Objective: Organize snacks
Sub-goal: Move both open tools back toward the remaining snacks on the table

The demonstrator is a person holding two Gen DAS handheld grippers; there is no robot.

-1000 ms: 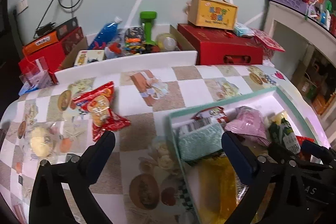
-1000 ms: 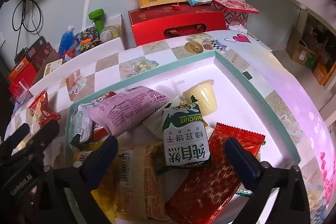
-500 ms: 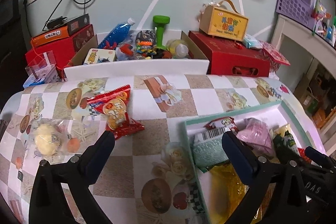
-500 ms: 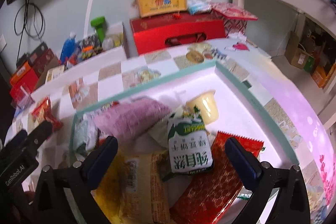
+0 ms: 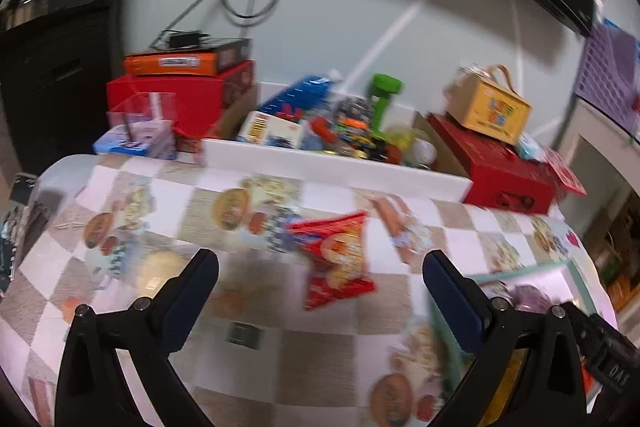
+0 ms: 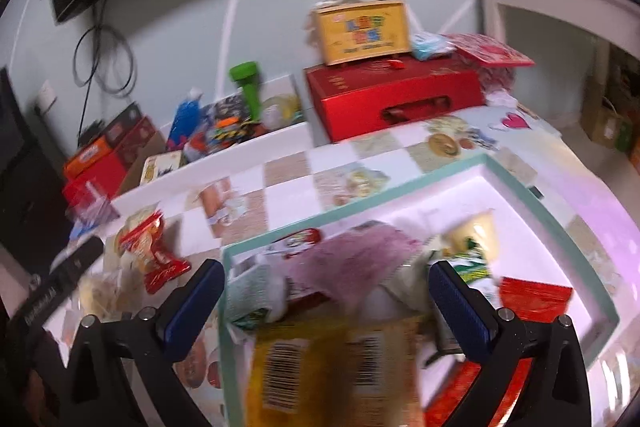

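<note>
A red snack packet [image 5: 338, 259] lies on the checked tablecloth, straight ahead of my open, empty left gripper [image 5: 320, 267]; it also shows in the right wrist view [image 6: 154, 253]. A clear-wrapped pastry [image 5: 158, 269] lies to its left. A teal-rimmed white box [image 6: 352, 211] holds several snacks: a pink packet [image 6: 352, 259], a yellow packet [image 6: 332, 363], a pudding cup [image 6: 478, 233], a red packet [image 6: 534, 301]. My right gripper [image 6: 326, 281] is open and empty above the box. The box corner shows at the right in the left wrist view [image 5: 520, 273].
A white ledge [image 5: 332, 165] runs behind the table, with a carton of toys and bottles [image 5: 340, 127] beyond it. Red gift boxes [image 6: 394, 99] and a yellow carry box [image 6: 362, 27] stand at the back right. Red and orange boxes [image 5: 184, 83] are stacked at the back left.
Both views are now motion-blurred. My left gripper has swung left, away from the box and toward the red packet. My right gripper has drawn back and tilted up over the box.
</note>
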